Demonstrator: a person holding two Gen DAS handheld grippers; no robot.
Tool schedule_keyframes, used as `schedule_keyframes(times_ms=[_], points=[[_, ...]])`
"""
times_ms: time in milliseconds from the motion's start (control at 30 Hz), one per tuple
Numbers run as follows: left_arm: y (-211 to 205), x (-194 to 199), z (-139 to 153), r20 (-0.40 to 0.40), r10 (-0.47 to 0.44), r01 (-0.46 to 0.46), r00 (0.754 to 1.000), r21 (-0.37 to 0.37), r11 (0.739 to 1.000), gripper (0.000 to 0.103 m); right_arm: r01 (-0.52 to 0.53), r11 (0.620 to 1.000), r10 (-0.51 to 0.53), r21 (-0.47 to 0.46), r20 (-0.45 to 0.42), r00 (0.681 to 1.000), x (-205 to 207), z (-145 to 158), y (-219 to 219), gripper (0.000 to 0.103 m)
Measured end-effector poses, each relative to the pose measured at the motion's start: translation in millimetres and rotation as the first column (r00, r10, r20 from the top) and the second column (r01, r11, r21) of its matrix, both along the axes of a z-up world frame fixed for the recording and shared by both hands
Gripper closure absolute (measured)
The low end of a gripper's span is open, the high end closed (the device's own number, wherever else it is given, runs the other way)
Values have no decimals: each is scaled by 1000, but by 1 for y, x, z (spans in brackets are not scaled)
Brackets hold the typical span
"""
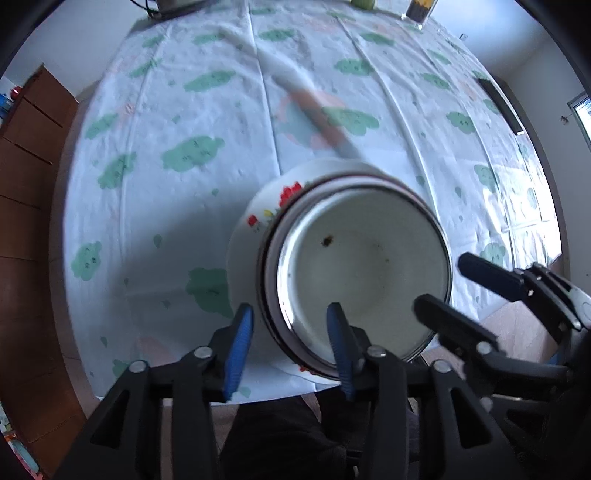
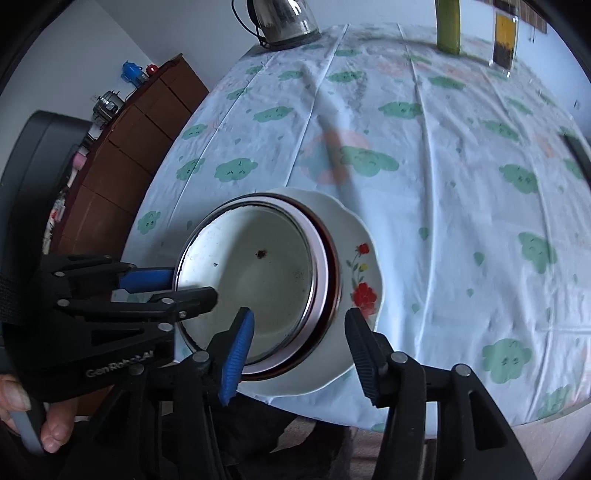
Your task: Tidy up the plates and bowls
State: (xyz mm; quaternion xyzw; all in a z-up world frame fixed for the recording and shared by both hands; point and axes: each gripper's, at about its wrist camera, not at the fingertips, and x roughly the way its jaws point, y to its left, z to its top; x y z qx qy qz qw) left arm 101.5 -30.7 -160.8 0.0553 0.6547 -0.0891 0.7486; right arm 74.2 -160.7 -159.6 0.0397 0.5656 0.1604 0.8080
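Sitting near the front edge of a table point(image 1: 155, 110) covered by a pale cloth printed with green clouds, a stack of dishes filled the middle of both views. At the bottom was a white plate point(image 1: 255, 206) with a scalloped rim and red flowers; on it rested a white bowl point(image 1: 362, 258) with banded rims beneath its edge, so how many bowls were nested could not be told. Inside the bowl lay only a small dark speck.

At about nine o'clock of the stack, the left gripper point(image 1: 290, 343) pointed down, its blue-padded jaws standing apart on either side of the bowl's rim, pressing on nothing. At about three o'clock, the right gripper point(image 2: 299, 345) was likewise parted, one jaw over the bowl's inside and the other outside the plate's edge, gripping nothing that could be seen.

At twelve o'clock, the far edge held a kettle point(image 2: 284, 22), a green object point(image 2: 448, 26) and a clear container point(image 2: 504, 37), all cut off. A blurred streak crossed the cloth beyond the stack.
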Motion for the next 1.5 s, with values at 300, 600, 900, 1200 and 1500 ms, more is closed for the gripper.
schedule_keyframes(times_ms=[300,600,900,1200,1500], points=[[10,-15,46,245,-2,-6,970,29,1000,39,30,998,-14,-57,265,964,-27,48,-11,45],[17,-40,105,504,36,-37,863,-8,999,21,129,990,-73,-56,579,812,-62,114,-27,29],[23,-59,139,628,71,-53,775,-48,997,11,119,991,-50,-60,661,749,-78,138,-21,29],[24,-62,142,639,85,-58,765,-63,996,11,113,991,-36,-73,665,746,-84,139,-19,29],[25,-62,142,640,87,-60,763,-64,996,10,121,990,-44,-71,662,748,-84,139,-17,29]])
